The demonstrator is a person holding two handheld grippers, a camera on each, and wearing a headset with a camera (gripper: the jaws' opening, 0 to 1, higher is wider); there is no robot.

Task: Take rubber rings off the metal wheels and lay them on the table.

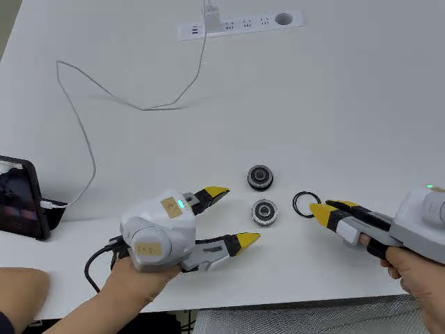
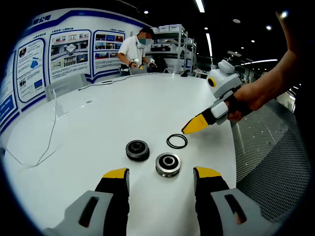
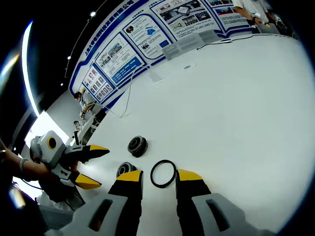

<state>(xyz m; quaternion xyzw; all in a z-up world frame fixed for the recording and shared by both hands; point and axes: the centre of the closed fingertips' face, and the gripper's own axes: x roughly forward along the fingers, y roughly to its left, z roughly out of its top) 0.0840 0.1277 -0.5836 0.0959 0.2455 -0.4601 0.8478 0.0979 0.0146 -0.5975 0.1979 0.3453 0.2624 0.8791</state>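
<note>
Two metal wheels stand on the white table (image 1: pixel 334 104). The far wheel (image 1: pixel 260 177) (image 2: pixel 137 150) (image 3: pixel 137 145) wears a black rubber ring. The near wheel (image 1: pixel 265 211) (image 2: pixel 168 164) (image 3: pixel 125 169) shows bare metal. A loose black rubber ring (image 1: pixel 306 193) (image 2: pixel 167 141) (image 3: pixel 163 161) lies flat to the right of the wheels. My left gripper (image 1: pixel 233 216) (image 2: pixel 161 172) is open, its jaws wide apart just short of the near wheel. My right gripper (image 1: pixel 328 207) (image 3: pixel 160 175) is open by a narrow gap, its tips right at the loose ring and holding nothing.
A white power strip (image 1: pixel 240 24) lies at the table's far edge, and a thin white cable (image 1: pixel 83 132) runs from it to a black phone (image 1: pixel 21 198) at the left. The table's front edge (image 1: pixel 278 303) is close below the grippers.
</note>
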